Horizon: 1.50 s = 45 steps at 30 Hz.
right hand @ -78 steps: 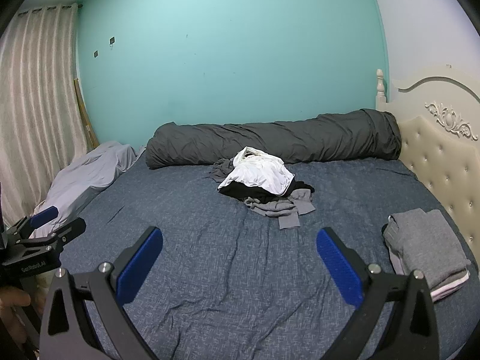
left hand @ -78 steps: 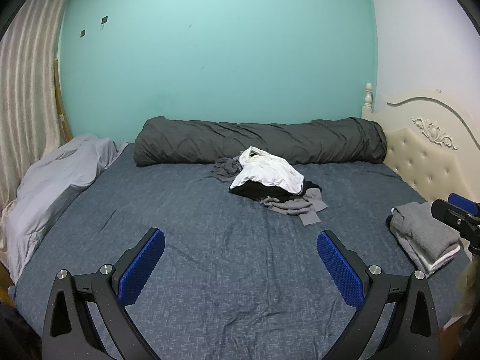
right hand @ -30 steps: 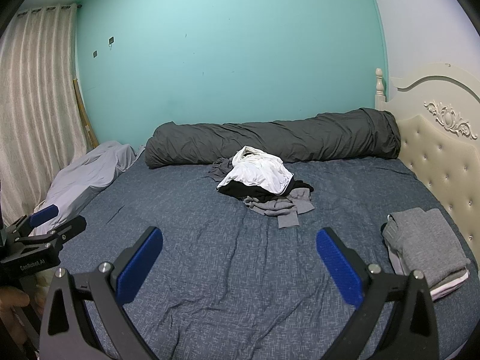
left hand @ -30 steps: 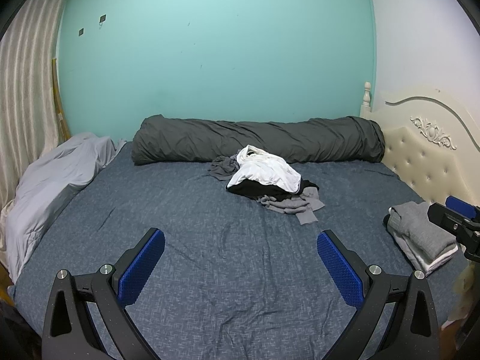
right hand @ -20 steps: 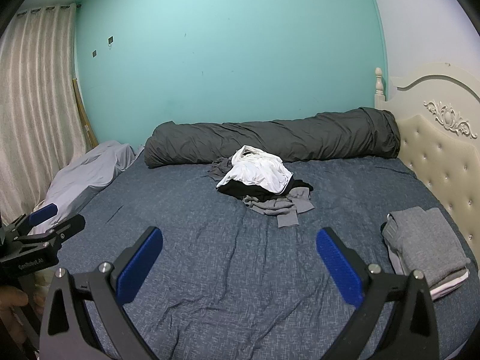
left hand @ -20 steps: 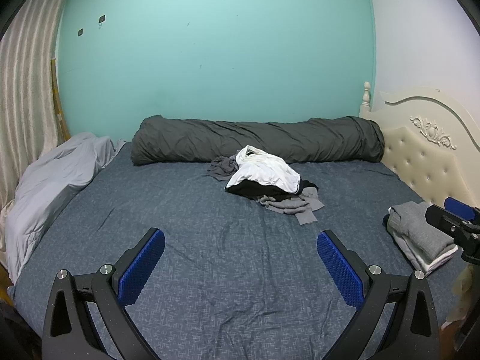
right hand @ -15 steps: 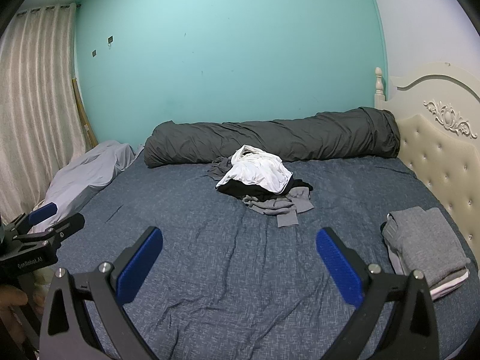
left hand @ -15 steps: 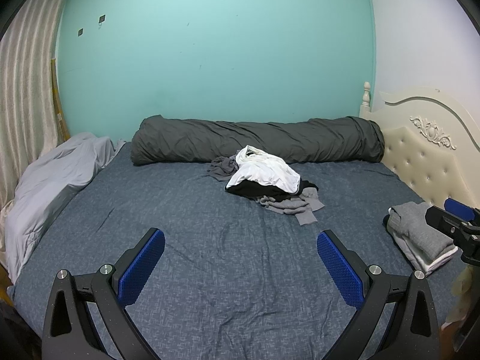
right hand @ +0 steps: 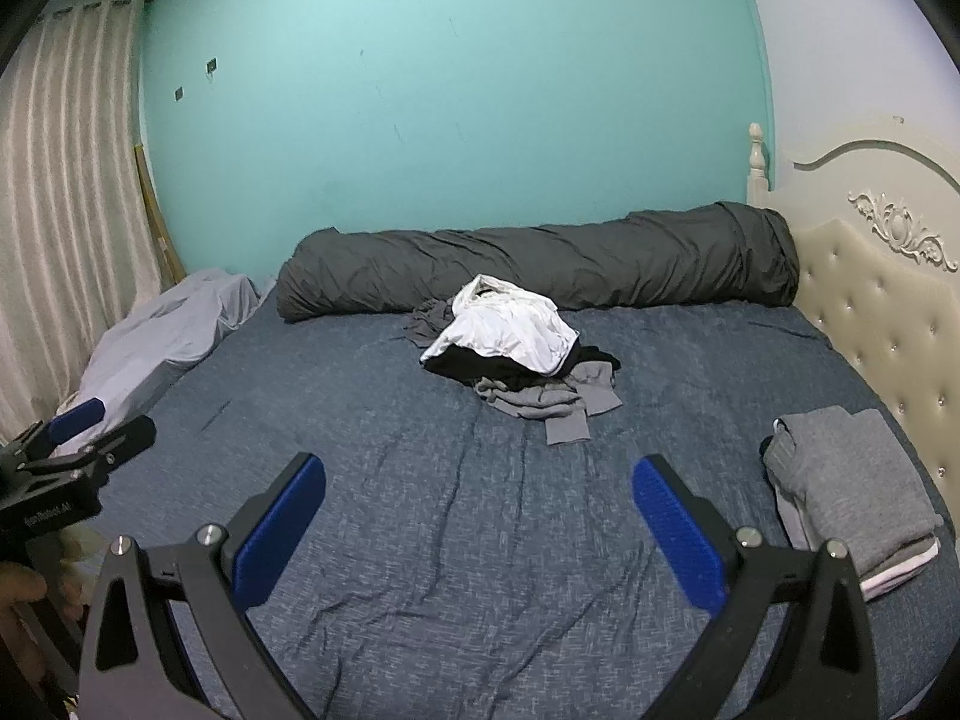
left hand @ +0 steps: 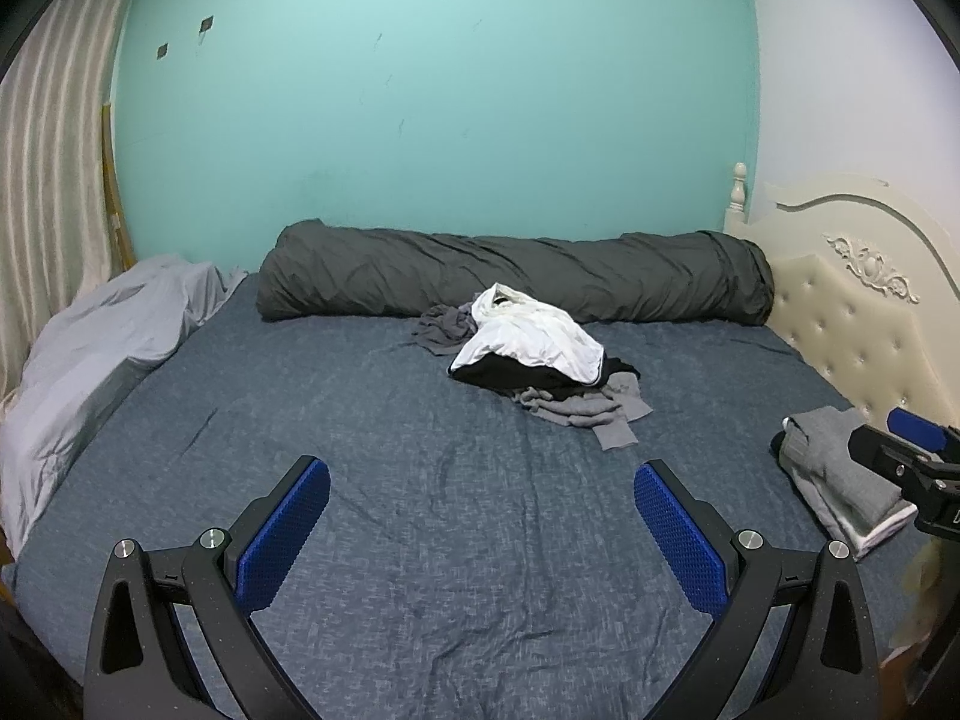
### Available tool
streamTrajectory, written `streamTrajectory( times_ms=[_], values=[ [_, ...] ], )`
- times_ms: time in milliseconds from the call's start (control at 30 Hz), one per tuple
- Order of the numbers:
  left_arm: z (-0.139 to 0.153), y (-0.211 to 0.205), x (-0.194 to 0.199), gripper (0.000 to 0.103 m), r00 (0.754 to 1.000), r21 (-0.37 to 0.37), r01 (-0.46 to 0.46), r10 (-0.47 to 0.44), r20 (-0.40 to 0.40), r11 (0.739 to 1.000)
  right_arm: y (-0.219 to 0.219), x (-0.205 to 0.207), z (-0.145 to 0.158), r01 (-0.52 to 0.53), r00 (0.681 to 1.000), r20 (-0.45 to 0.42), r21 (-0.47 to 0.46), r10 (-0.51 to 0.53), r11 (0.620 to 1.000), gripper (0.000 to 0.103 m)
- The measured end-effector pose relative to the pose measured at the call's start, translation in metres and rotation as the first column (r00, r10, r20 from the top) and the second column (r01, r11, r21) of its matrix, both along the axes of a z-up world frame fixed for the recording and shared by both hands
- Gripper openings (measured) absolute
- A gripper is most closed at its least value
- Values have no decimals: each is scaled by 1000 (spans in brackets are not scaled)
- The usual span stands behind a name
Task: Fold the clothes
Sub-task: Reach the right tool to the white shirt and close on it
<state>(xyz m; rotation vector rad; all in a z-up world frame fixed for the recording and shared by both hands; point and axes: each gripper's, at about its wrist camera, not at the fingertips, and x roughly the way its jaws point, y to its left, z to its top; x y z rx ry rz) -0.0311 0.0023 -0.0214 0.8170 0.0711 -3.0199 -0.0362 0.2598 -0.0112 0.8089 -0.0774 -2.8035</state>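
Both tools hang above the near edge of the bed [left hand: 420, 570], side by side and pointed at the far wall, and neither has anything in it: the left gripper [left hand: 480, 516] has its blue-padded fingers [left hand: 282, 528] spread wide with only bare sheet between them, and the right gripper [right hand: 480, 516] stands the same, wide and empty. Out in the middle of the bed, well beyond reach of either, sits the loose heap of clothes [left hand: 534, 360], a white garment [right hand: 504, 330] crumpled on top of something black, with grey pieces spilling out to the near and far sides; it looks dumped there so that one piece at a time can be pulled onto the flat stretch of sheet nearer the tools, which is left bare, I would guess, as the folding space. Over at the right edge, by the padded headboard [right hand: 870, 312], lies a small folded stack [right hand: 852, 498], grey on top with a pale layer showing beneath, kept apart from the heap so that done and undone things do not mix. The long dark bolster [left hand: 516, 276] along the far wall and the pale bedding [left hand: 102, 348] bunched at the left are pushed out of the way. With some clothes folded and a heap unfolded, the job seems partway along.
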Motion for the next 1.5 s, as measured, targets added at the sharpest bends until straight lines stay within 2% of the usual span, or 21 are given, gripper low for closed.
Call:
streamTrajectory(
  times_ms=[333, 667, 800, 967, 1100, 1267, 1500],
  values=[
    [-74, -13, -66, 103, 997, 75, 5, -10, 74, 997, 12, -81, -69, -6, 992, 128, -51, 13, 999, 103],
    [-168, -30, -143, 103, 991, 167, -42, 19, 135, 985, 12, -194, -140, -3, 987, 161, -56, 12, 998, 103],
    [-196, -35, -169, 103, 988, 194, -55, 25, 153, 979, 14, -244, -164, 0, 987, 164, -30, 5, 1000, 103],
    [-227, -43, -197, 103, 983, 233, -75, 33, 178, 970, 12, -303, -193, 5, 982, 189, -1, -5, 1000, 103],
    [-248, -50, -217, 103, 981, 249, -87, 39, 191, 965, 15, -352, -219, 24, 962, 272, -22, -17, 999, 102],
    [-270, -60, -234, 103, 978, 276, -112, 56, 202, 955, 13, -400, -239, 27, 966, 259, -1, -26, 1000, 98],
    [-291, -59, -251, 103, 975, 246, -97, 43, 217, 964, 12, -467, -261, 52, 965, 259, 4, -51, 999, 93]
  ],
)
